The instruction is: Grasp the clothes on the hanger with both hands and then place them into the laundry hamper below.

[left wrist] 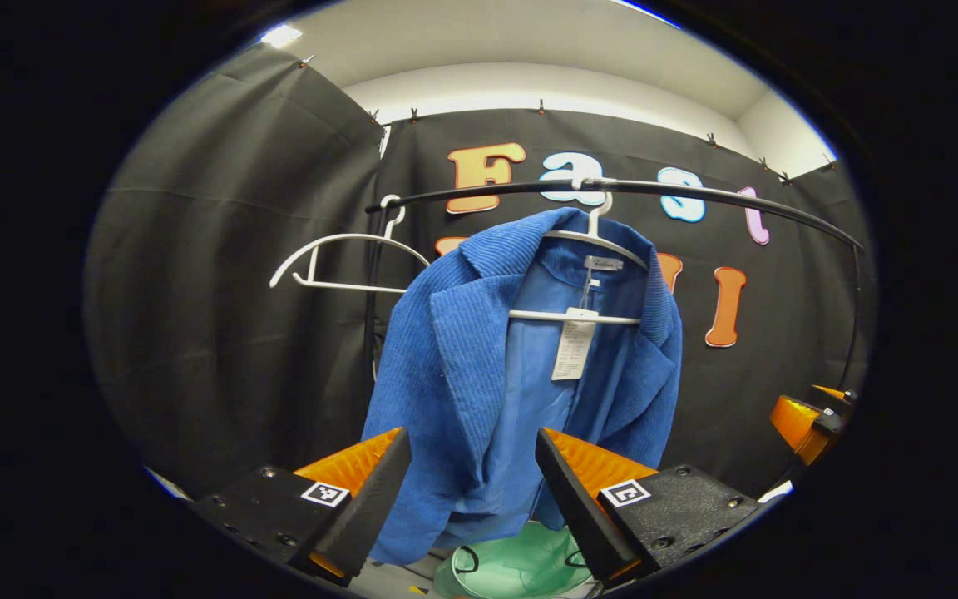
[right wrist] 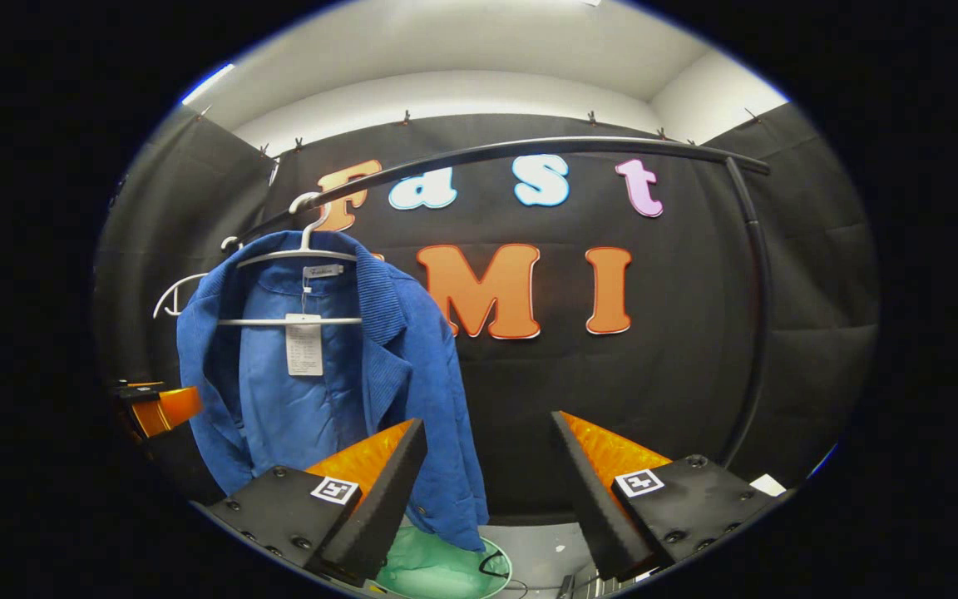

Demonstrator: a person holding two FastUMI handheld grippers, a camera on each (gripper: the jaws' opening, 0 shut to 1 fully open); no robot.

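Both jaws stand wide, holding nothing. Left gripper (left wrist: 472,491) points level at the blue jacket (left wrist: 479,374) on its hanger (left wrist: 587,249), hem between its fingers. Right gripper (right wrist: 487,487) faces right of it; green hamper (right wrist: 437,570) below.

Booth backdrop and fittings, seen past the open jaws.

Black cloth wall (right wrist: 678,366) straight ahead beyond the jaws, pinned along its top edge with small clips (left wrist: 540,106). Dark curved rail (right wrist: 529,148) arching high above the jaws, bending down into a post (right wrist: 758,333) up and right of the jaws. Spare white hanger (left wrist: 338,262) empty on the rail, up and left of the jaws. White ceiling (right wrist: 462,42) overhead.
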